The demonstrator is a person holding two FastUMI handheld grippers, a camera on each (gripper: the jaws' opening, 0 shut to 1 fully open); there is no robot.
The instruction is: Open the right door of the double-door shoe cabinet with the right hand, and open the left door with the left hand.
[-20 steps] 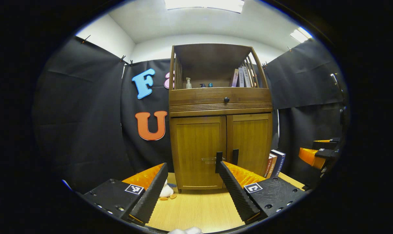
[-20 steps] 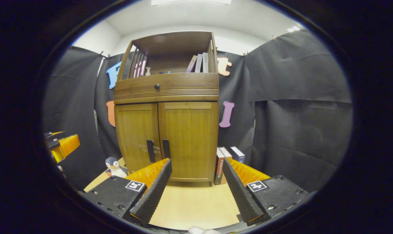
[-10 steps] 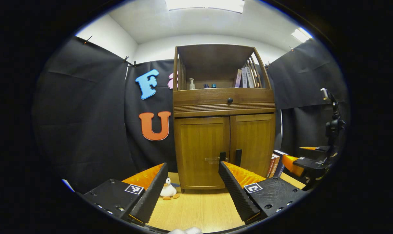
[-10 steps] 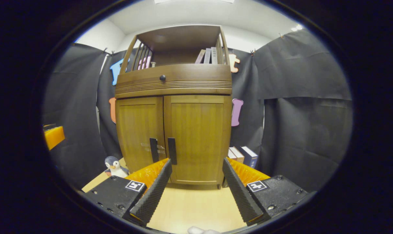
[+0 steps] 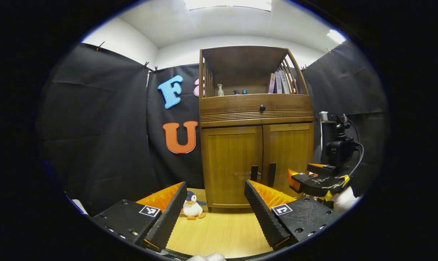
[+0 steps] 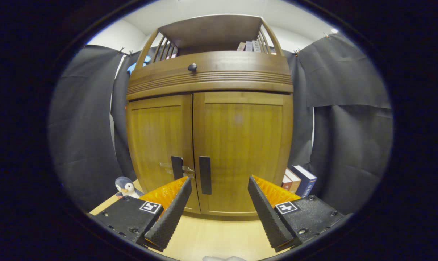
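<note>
**Both doors shut, both grippers spread and empty**

Cabinet (image 6: 208, 119) standing on the wooden table (image 5: 219, 232), toward its far edge, against the black cloth wall. Left door (image 6: 157, 145) and right door (image 6: 244, 145) both closed, meeting at a thin centre seam. Two dark upright handles side by side at that seam, low on the doors: left handle (image 6: 176, 167) and right handle (image 6: 204, 175).

Right gripper (image 6: 219, 212) close before the cabinet, jaws wide apart, nothing between them. Right handle seen just above and inside its left finger; not touching either finger. Same gripper seen from the side in the left gripper view (image 5: 315, 181), near the right door, fingers pointing at it.

Left gripper (image 5: 213, 212) farther back over the table, jaws likewise wide apart and holding nothing, facing the left door (image 5: 231, 165).

Toy penguin (image 5: 192, 209) on the table at the cabinet's left foot. Books (image 6: 298, 181) upright on the table just right of the cabinet. Drawer with a round knob (image 6: 192, 67) above the doors; open shelf on top with bottles (image 5: 220, 90) and more books (image 5: 280, 82).
</note>
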